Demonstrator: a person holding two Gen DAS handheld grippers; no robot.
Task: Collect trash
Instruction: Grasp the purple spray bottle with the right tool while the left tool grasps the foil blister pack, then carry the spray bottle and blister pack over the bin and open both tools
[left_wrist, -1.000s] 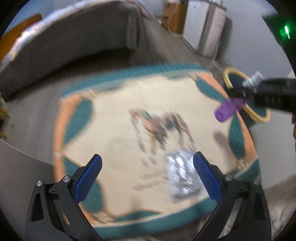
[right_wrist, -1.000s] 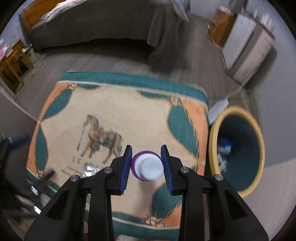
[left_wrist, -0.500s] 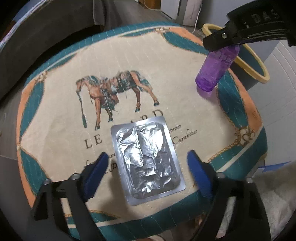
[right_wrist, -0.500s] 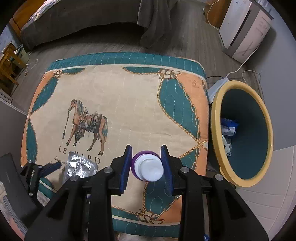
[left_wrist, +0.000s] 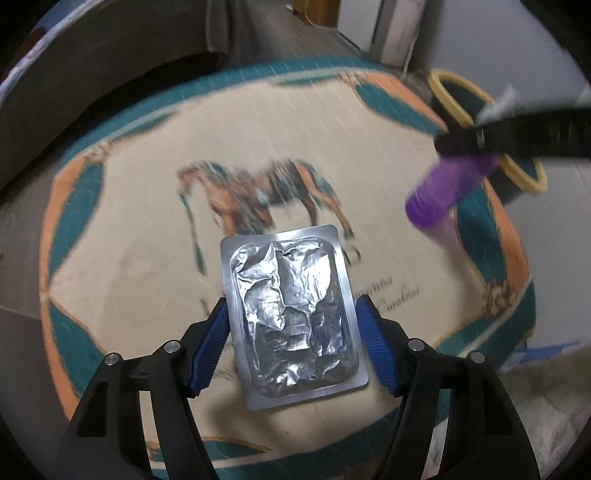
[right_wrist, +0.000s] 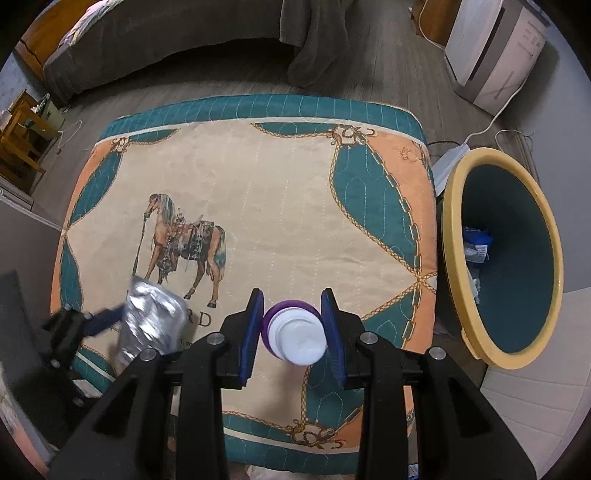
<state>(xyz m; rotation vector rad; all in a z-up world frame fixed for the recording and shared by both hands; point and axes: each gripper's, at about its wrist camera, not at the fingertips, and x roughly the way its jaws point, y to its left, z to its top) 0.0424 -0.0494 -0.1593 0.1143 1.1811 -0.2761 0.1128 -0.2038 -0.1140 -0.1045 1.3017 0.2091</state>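
Silver foil blister tray (left_wrist: 291, 317) flat on the desk (left_wrist: 122, 258), over the cream middle of the horse-print quilted cover, just below the horse's hooves. Rectangular, rounded corners, smooth flat rim around a crumpled, creased foil centre, dull grey with bright glints. Left hand-held gripper (left_wrist: 290, 345) down around it, blue pads on either long side, jaws closing; left pad right at the rim, right pad just beside it with a sliver of gap, so not clamped yet. Over in the right wrist view, same tray (right_wrist: 151, 325) seen near the cover's front left corner. Right hand-held gripper (right_wrist: 291, 332) narrowed on a purple bottle (right_wrist: 291, 330) with a white cap, pads pressed to both sides, bottle lifted clear of the cover, hanging near its right edge. Teal bin with yellow rim (right_wrist: 452, 266) standing on the floor just beside the desk's right side, a few blue and white scraps lying at the bottom.
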